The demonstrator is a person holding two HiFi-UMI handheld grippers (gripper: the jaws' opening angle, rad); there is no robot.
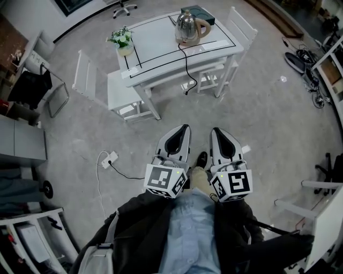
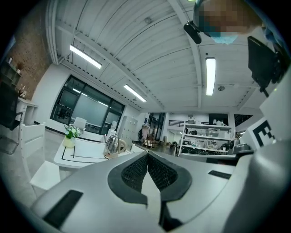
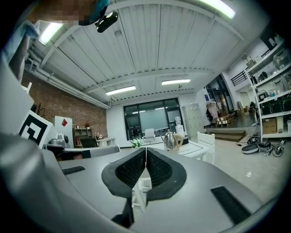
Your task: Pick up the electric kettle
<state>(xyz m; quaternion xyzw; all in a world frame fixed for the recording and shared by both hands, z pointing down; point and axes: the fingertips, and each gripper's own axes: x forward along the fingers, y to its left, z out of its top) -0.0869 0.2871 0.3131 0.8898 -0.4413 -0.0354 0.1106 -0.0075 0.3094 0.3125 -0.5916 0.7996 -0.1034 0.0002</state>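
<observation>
- Presently, the jaws of the left gripper (image 2: pixel 148 154) are seen pressed together, pad against pad, with nothing between them.
- Likewise, the jaws of the right gripper (image 3: pixel 145 149) are shut on nothing. Both grippers are held side by side in front of the person, pointed roughly level toward the table (image 1: pixel 161 37).
- Bare floor (image 1: pixel 257 118) lies between the grippers and the table, so the task's thing is well out of reach.
- The kettle (image 1: pixel 188 27) is found standing upright near the table's far edge, toward the right end in the head view, with a dark box (image 1: pixel 199 13) just behind it.
- A black cord (image 1: pixel 185 69) is seen running from under the kettle across the tabletop and hanging over the near edge.
- The kettle is judged to be stiff. Its polished metal body is likely slippery and too round for a sure pinch.
- Its weight cannot be told, since any water inside is hidden.
- The tan handle (image 1: pixel 204 28) at its side is judged the best place to take hold, gripped near the top so the body hangs steady.
- A straight upward lift is advised, as the cord may drag if the base comes along.
- A pot of flowers (image 1: pixel 122 40) at the opposite end and the chair (image 1: pixel 120 91) nearby are well apart from the kettle.
</observation>
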